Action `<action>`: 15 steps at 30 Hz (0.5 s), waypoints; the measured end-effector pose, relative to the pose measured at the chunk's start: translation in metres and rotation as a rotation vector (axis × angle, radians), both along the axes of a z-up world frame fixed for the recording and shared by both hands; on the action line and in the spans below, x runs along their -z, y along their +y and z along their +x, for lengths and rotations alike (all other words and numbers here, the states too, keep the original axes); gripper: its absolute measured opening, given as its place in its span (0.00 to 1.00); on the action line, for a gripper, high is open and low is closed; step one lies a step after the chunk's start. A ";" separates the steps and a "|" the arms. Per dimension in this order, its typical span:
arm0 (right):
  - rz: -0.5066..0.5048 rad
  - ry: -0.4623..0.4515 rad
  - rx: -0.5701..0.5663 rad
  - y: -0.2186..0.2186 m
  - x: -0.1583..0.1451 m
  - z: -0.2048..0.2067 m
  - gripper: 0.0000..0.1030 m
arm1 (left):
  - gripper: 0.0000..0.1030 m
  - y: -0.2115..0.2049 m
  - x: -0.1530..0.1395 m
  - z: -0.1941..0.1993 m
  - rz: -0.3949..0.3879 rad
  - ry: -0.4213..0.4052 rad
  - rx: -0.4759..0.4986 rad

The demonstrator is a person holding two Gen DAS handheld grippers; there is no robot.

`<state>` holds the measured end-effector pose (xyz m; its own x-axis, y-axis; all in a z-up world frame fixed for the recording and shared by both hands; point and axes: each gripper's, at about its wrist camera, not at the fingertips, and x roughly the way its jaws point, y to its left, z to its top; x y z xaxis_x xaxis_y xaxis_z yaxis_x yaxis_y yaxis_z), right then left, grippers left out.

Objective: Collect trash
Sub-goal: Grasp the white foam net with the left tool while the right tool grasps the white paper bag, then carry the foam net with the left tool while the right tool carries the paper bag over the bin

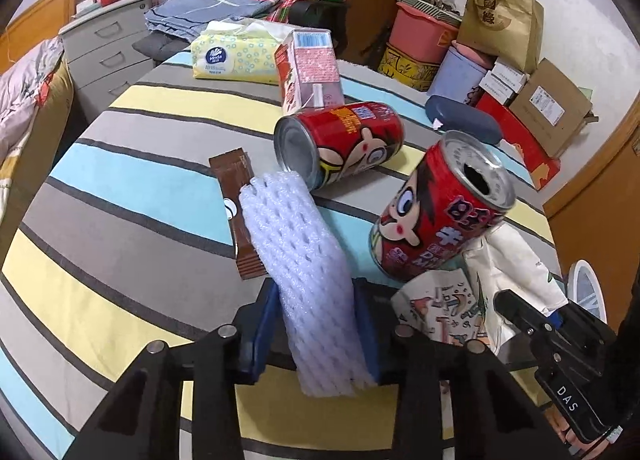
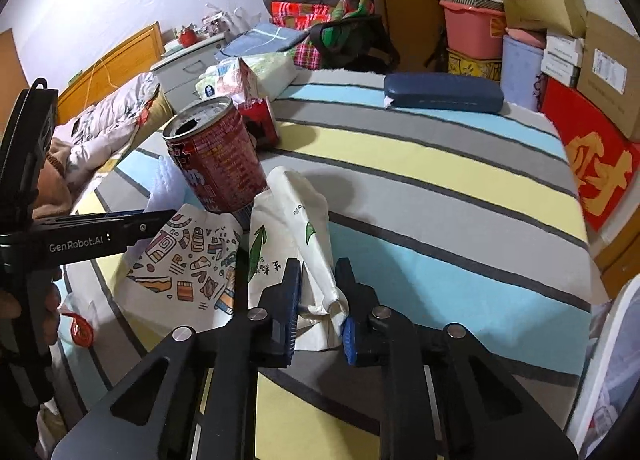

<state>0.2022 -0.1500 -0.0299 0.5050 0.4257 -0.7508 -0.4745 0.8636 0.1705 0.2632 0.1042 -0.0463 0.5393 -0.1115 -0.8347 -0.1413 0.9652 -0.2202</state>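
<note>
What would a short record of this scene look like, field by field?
surface: striped tablecloth
left gripper: shut on white foam net
right gripper: shut on crumpled white paper bag
upright can: opened, beside the patterned bag
second can: lying on its side
other litter: brown sachet, pink carton

Black tool (image 2: 319,300), blue pads (image 2: 349,334), silver screws, white lettering.
</note>
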 end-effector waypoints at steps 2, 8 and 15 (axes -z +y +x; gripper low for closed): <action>0.004 -0.015 0.008 0.000 -0.003 -0.003 0.16 | 0.33 -0.002 -0.002 -0.001 0.011 -0.011 0.000; 0.013 -0.048 0.033 0.000 -0.009 -0.009 0.16 | 0.32 -0.006 -0.011 -0.009 0.008 -0.037 0.013; 0.044 -0.058 0.079 -0.009 -0.014 -0.016 0.16 | 0.32 -0.012 -0.027 -0.025 0.004 -0.078 0.029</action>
<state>0.1862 -0.1594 -0.0156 0.5803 0.4146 -0.7009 -0.4155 0.8910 0.1830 0.2384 0.0926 -0.0197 0.5993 -0.1253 -0.7907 -0.0956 0.9694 -0.2261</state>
